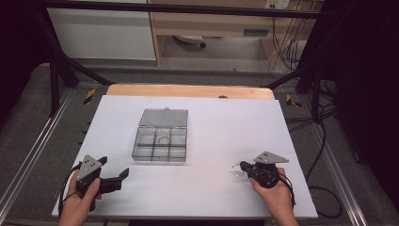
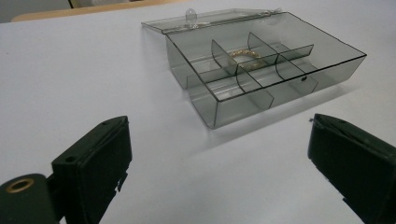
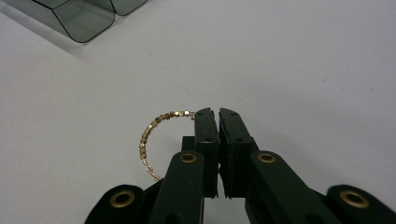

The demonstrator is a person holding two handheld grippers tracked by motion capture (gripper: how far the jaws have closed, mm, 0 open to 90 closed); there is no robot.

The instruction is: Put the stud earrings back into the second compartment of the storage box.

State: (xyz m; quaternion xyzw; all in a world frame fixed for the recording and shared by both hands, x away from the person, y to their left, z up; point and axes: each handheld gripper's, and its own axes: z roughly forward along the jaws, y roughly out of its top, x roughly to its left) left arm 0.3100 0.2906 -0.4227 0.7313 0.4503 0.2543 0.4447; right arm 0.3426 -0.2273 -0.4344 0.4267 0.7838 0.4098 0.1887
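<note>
Two grippers work this white worktop (image 1: 207, 193). At left, the left gripper (image 1: 115, 175) rests with jaws spread wide, holding nothing. Just ahead of it the clear compartment box (image 1: 160, 142) lies open, a second bracelet (image 2: 243, 54) inside. At right, the right gripper (image 3: 217, 113) is clenched on the beaded bracelet (image 3: 152, 135) at its edge. Featherlight, limp and slippery, it probably wants a pinch across the bead strand.

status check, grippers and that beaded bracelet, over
Right gripper shut on the beaded bracelet, low on the white table. Left gripper open, empty, facing the open compartment box. Second bracelet already in the box. Path clear.
</note>
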